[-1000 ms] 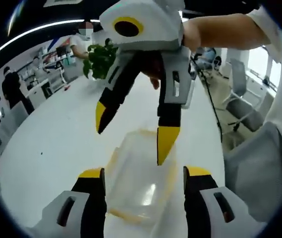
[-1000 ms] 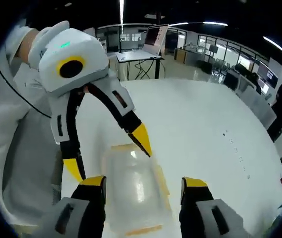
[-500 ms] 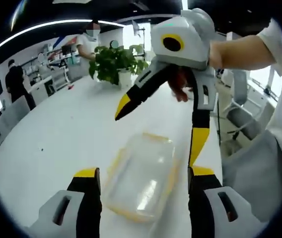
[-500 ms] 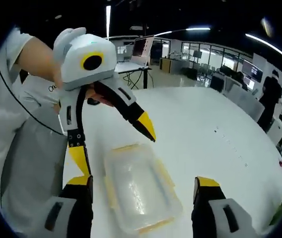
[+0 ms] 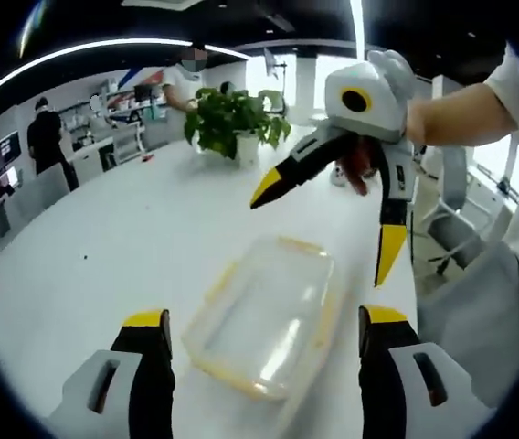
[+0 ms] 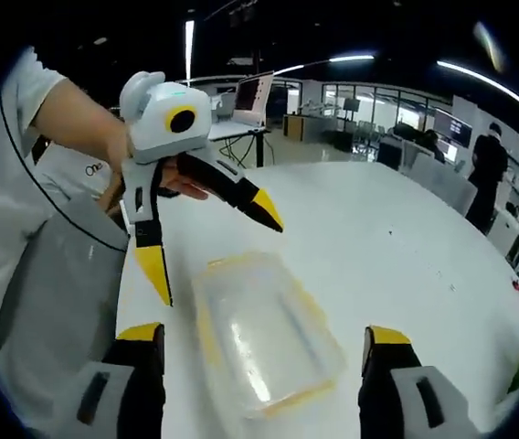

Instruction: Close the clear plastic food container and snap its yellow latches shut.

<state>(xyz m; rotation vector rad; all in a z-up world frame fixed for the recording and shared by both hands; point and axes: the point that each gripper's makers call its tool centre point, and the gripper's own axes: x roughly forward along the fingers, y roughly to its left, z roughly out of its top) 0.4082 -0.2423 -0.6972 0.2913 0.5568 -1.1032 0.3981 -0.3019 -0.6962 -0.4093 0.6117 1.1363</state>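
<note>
A: Large white table (image 5: pixel 113 247) runs across both views; what sits on it?

B: A clear plastic food container (image 5: pixel 264 325) with its lid on, lying flat on the white top near the edge by the person; yellow latches (image 5: pixel 212 291) run along its rim; whether they are snapped down I cannot tell.

A: And the same box from the right gripper view?

B: There the container (image 6: pixel 264 334) lies between that view's own jaws; nothing touches it.

A: The grippers?

B: Right gripper (image 5: pixel 328 219) hangs above the container's far side in the left gripper view, jaws spread wide, gripping nothing; left gripper (image 6: pixel 214 242) in the right gripper view likewise splayed and free, one yellow tip beside the box, the other above its far end; a hand (image 6: pixel 173 178) grips it behind the white body.

A: Smaller things?

B: A potted plant (image 5: pixel 237 123) stands at the far end of the table; an office chair (image 5: pixel 447 206) stands off the table's edge.
</note>
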